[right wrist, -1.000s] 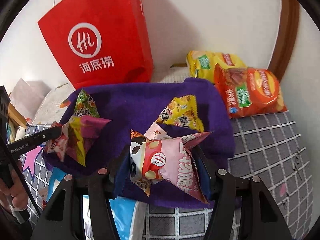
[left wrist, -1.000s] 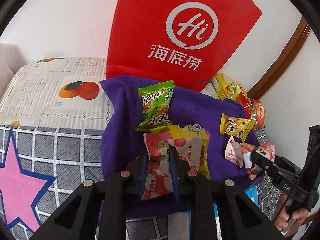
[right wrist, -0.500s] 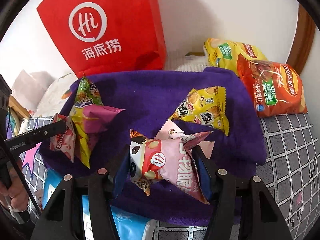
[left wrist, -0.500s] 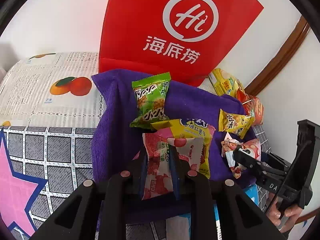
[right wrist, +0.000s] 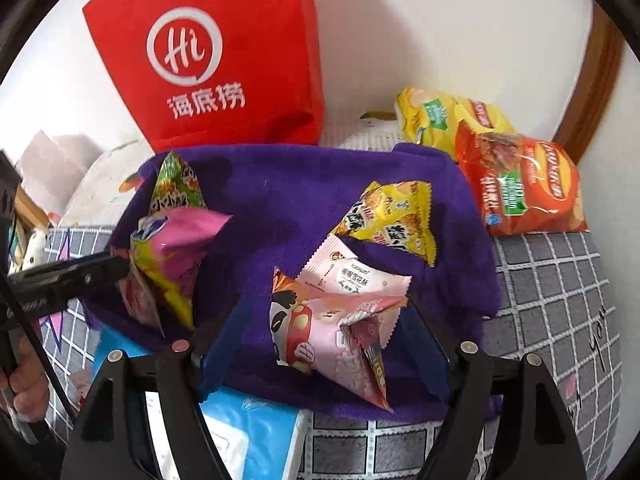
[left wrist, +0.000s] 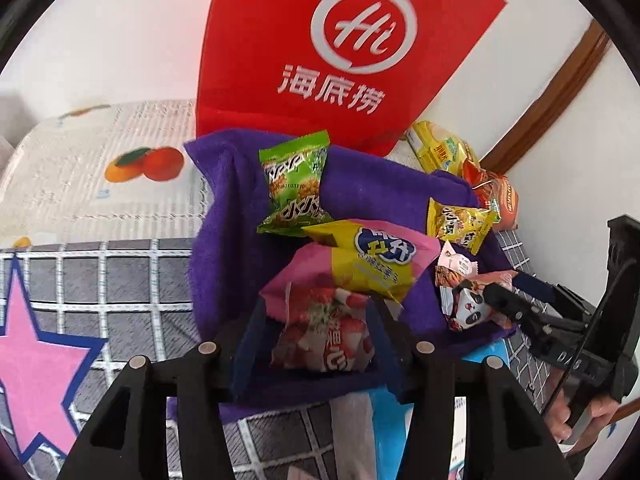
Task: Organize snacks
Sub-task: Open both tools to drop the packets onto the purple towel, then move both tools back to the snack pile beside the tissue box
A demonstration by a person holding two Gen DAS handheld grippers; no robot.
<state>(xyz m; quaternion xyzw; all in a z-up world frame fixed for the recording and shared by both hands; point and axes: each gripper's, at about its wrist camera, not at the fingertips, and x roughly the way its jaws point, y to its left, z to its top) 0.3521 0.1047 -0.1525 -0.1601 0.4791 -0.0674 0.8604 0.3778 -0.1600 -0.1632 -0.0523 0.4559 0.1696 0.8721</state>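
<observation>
The left tongs stand apart with a strawberry packet between them; whether the pads touch it I cannot tell. The right tongs stand wide open around a panda packet, with gaps at both sides. Both packets lie on the purple cloth. At its 12 o'clock stands a red bag; at 2 o'clock lie chip bags.

The red bag bears a white "Hi" logo above "海底捞".
</observation>
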